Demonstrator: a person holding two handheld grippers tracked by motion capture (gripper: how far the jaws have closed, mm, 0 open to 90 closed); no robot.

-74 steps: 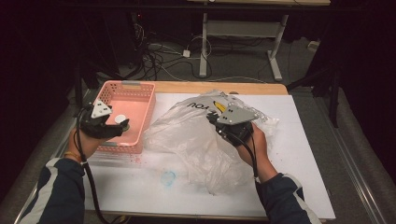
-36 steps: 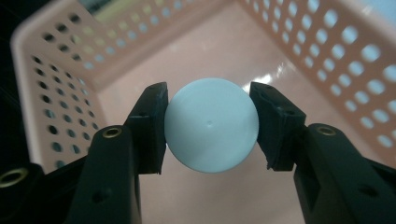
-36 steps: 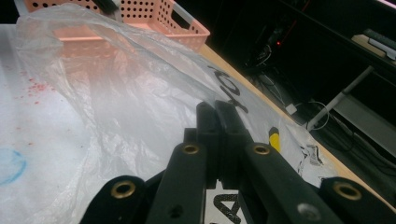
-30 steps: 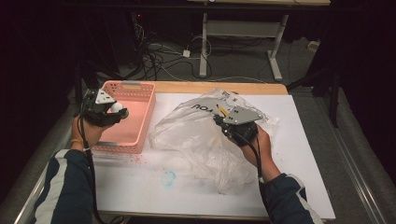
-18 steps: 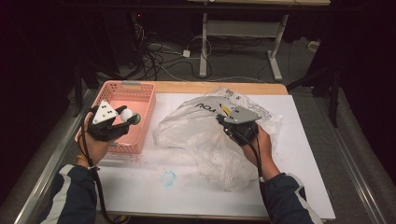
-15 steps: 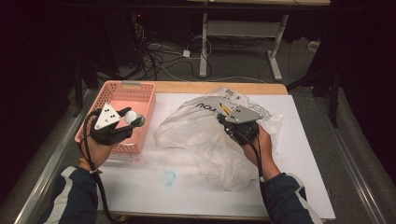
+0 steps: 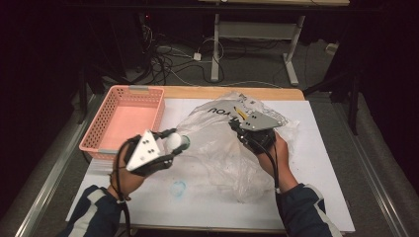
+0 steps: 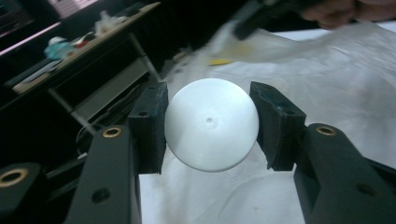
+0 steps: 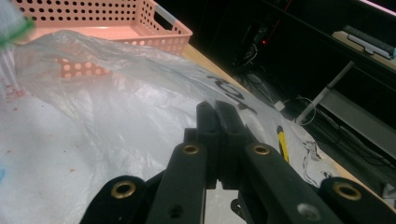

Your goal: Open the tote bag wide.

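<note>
My left gripper (image 7: 176,143) is shut on a white round object (image 7: 173,141), held above the table just left of the clear plastic bag (image 7: 217,153). In the left gripper view the white round object (image 8: 211,125) sits squeezed between both pads (image 8: 149,126), with the bag (image 8: 336,88) beyond it. My right gripper (image 7: 236,127) is shut on the bag's upper edge and holds it raised. In the right gripper view the jaws are pressed together (image 9: 217,114) on the bag's film (image 9: 116,107), which has black lettering on it.
A pink perforated basket (image 7: 123,118) stands at the table's back left; its wall (image 9: 140,21) shows behind the bag. A white sheet (image 7: 321,173) covers the wooden table, with a small blue smear (image 7: 178,187) near the front. Cables and desk legs lie on the floor beyond.
My left gripper has carried the white round object from over the basket toward the right and nearer, up to the bag's left side. The right gripper has kept its hold on the bag.
</note>
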